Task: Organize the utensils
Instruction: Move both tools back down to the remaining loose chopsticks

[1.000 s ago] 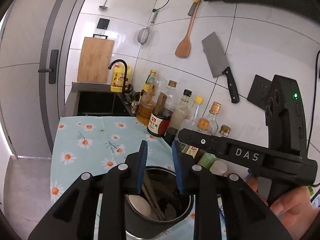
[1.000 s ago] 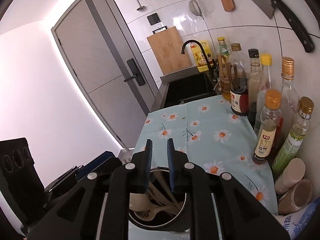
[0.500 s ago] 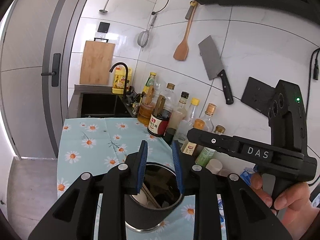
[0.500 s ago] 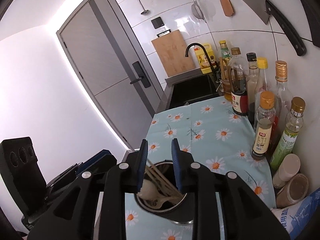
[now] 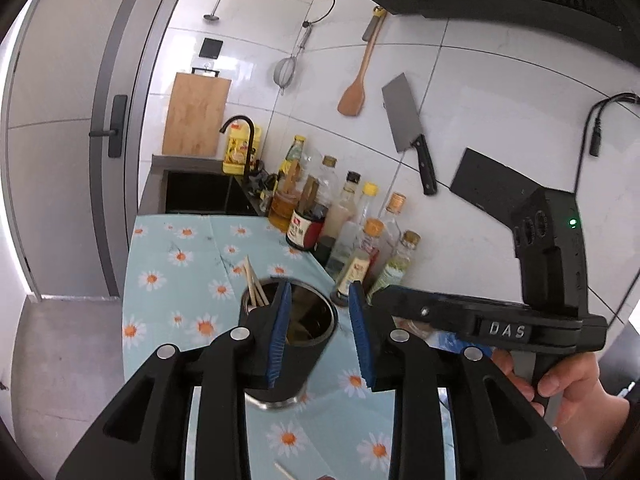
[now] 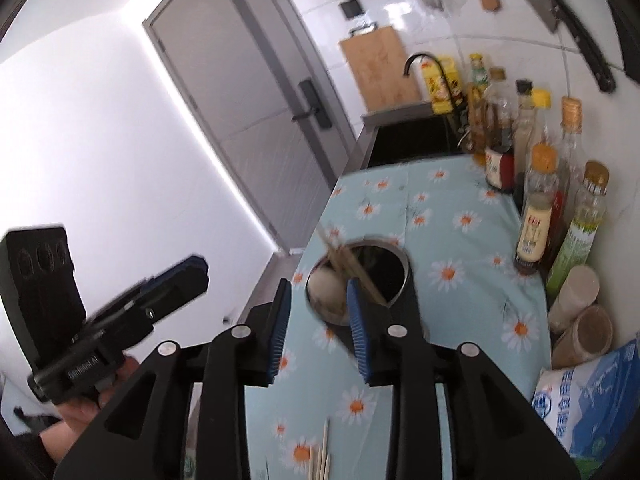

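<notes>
Loose chopsticks [image 6: 322, 458]: laid flat on the daisy cloth [image 6: 460, 248], nearest the camera.
Left gripper [image 5: 320, 334]: fingers parted, nothing held, hovering over the holder.
Right gripper [image 6: 316, 330]: fingers spread apart too, nothing gripped.
Utensil holder [image 5: 296, 344]: stood on the bench, chopsticks [image 5: 253, 282] leaned inside, a pale spoon [image 6: 328, 292] seen in it.
Sauce bottles [image 6: 538, 208]: lined up against the tiled wall behind.

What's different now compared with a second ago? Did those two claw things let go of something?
Both grippers pulled back and up from the metal utensil cup, which now looks farther off. The left gripper and right gripper opened wider; neither holds anything. Chopsticks now poke above the cup's rim. The bottles and the daisy cloth stayed put.
</notes>
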`<action>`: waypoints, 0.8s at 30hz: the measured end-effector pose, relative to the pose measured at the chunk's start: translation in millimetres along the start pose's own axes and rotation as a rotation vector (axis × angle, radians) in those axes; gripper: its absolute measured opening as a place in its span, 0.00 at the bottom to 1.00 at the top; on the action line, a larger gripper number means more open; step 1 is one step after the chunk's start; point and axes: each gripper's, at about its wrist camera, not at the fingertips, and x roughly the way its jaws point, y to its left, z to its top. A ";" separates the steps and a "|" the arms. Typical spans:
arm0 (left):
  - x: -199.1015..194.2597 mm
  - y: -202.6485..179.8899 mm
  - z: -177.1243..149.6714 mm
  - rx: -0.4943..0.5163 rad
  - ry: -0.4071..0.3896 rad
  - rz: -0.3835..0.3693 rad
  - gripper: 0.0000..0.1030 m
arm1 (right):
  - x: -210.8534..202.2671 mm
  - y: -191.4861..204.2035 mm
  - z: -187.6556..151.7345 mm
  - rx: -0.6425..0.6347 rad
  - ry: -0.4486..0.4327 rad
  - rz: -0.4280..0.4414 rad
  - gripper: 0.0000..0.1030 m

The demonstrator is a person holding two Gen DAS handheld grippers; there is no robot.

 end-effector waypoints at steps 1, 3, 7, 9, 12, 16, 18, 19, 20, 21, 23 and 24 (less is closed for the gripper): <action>-2.6 -0.6 -2.6 -0.001 0.005 0.002 0.28 | 1.2 1.9 -5.9 0.001 0.030 0.011 0.35; -9.5 -1.5 -10.8 -0.004 0.018 0.005 0.28 | 4.3 5.4 -15.1 -0.004 0.076 0.019 0.35; -15.2 -1.1 -29.3 -0.023 0.073 0.007 0.29 | 14.5 9.5 -36.7 0.000 0.191 0.024 0.35; -16.8 -1.0 -43.0 -0.036 0.106 0.007 0.29 | 18.2 9.5 -44.7 0.005 0.221 0.022 0.35; -17.6 0.7 -60.8 -0.062 0.149 0.008 0.29 | 26.8 9.3 -59.3 0.009 0.281 0.006 0.35; -18.3 7.0 -85.4 -0.114 0.199 0.011 0.29 | 40.3 7.4 -76.7 0.021 0.369 -0.001 0.35; -18.8 9.9 -96.0 -0.133 0.213 0.020 0.29 | 47.3 5.3 -85.5 0.034 0.414 -0.005 0.35; -19.9 12.1 -103.5 -0.147 0.224 0.026 0.29 | 50.9 3.7 -90.1 0.043 0.439 -0.006 0.35; -19.1 13.3 -108.5 -0.158 0.236 0.026 0.29 | 55.5 1.5 -96.8 0.054 0.469 -0.009 0.35; -19.4 15.3 -115.0 -0.172 0.249 0.027 0.29 | 60.5 -0.2 -103.8 0.061 0.502 -0.019 0.35; -19.9 18.9 -127.4 -0.200 0.273 0.031 0.29 | 71.6 -2.6 -118.3 0.053 0.574 -0.067 0.35; -20.3 20.0 -132.7 -0.209 0.283 0.033 0.29 | 76.3 -4.9 -125.3 0.053 0.605 -0.088 0.35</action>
